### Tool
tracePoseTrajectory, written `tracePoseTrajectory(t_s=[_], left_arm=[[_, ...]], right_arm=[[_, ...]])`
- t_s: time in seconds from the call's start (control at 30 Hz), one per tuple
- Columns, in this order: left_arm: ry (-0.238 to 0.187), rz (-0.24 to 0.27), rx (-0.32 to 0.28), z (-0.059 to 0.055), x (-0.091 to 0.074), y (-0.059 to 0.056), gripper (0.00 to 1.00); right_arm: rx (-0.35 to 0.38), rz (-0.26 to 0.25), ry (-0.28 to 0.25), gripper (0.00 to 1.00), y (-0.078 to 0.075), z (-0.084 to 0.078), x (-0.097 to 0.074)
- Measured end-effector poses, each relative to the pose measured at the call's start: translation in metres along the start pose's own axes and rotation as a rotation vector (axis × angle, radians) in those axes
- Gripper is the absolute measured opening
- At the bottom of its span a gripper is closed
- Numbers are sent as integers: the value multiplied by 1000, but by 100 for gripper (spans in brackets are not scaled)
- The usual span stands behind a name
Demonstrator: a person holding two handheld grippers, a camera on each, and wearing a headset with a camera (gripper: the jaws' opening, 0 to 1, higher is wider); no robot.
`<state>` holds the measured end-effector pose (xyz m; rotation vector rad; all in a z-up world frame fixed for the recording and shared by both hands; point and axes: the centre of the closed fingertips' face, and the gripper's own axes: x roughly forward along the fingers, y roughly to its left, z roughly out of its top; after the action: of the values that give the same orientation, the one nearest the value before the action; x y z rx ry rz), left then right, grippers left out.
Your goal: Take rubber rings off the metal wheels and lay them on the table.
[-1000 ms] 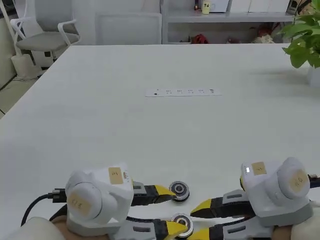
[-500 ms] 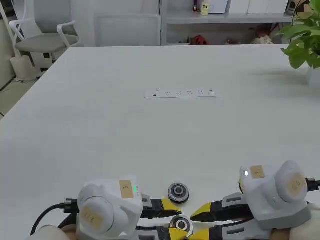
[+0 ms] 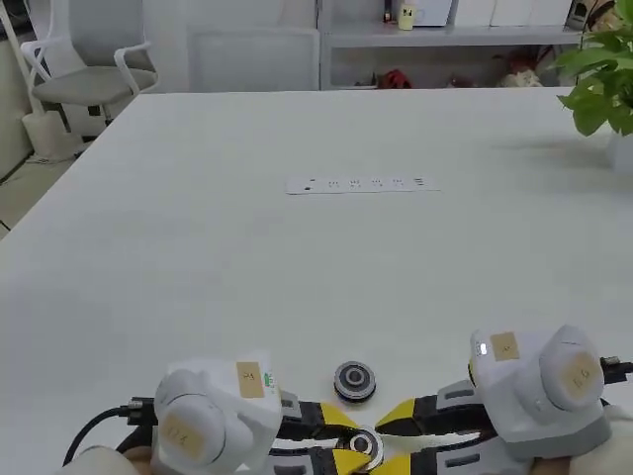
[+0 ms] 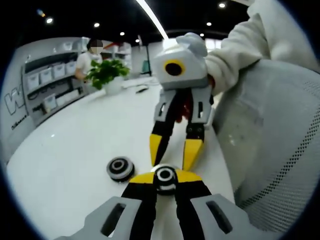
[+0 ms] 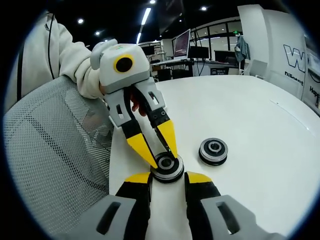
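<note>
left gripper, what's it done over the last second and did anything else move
The left gripper slid toward the right gripper and narrowed its fingers: a second ago one finger reached beside the far wheel, now both pinch the near wheel. The right gripper barely shifted; its fingers stay open either side of that wheel. Both wheels and the power strip stayed put.

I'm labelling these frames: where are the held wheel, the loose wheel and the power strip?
held wheel [image 5: 166, 164], right gripper view, on its hub
loose wheel [image 3: 354, 378], head view, on its hub
power strip [image 3: 362, 183], head view, on its middle
</note>
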<state>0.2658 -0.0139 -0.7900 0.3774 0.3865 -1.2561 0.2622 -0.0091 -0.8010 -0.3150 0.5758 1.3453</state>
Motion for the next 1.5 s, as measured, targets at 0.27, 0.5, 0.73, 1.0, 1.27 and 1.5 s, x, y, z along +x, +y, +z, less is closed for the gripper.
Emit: tracePoseTrajectory(t_s=[0.27,0.5,0.73,1.0,1.27,1.5], left_arm=[[-3,14,-1,0,0,3,14],[-7,17,-5,1,0,3,14],[-11,20,-11,1,0,3,14],[-11,25,-13,0,0,2,14],[-10,28,-14,0,0,2,14],[-11,31,-15,1,0,2,14]], right_arm=[[-13,-5,2,21,-2,0,1],[-31,-6,13,19,-2,-2,0],[-19,-13,38,12,-4,-7,-3],[-79,-21,67,11,-4,-7,-2],[-90,-46,98,3,-9,-8,-2],[-89,-56,130,3,-10,-10,0]])
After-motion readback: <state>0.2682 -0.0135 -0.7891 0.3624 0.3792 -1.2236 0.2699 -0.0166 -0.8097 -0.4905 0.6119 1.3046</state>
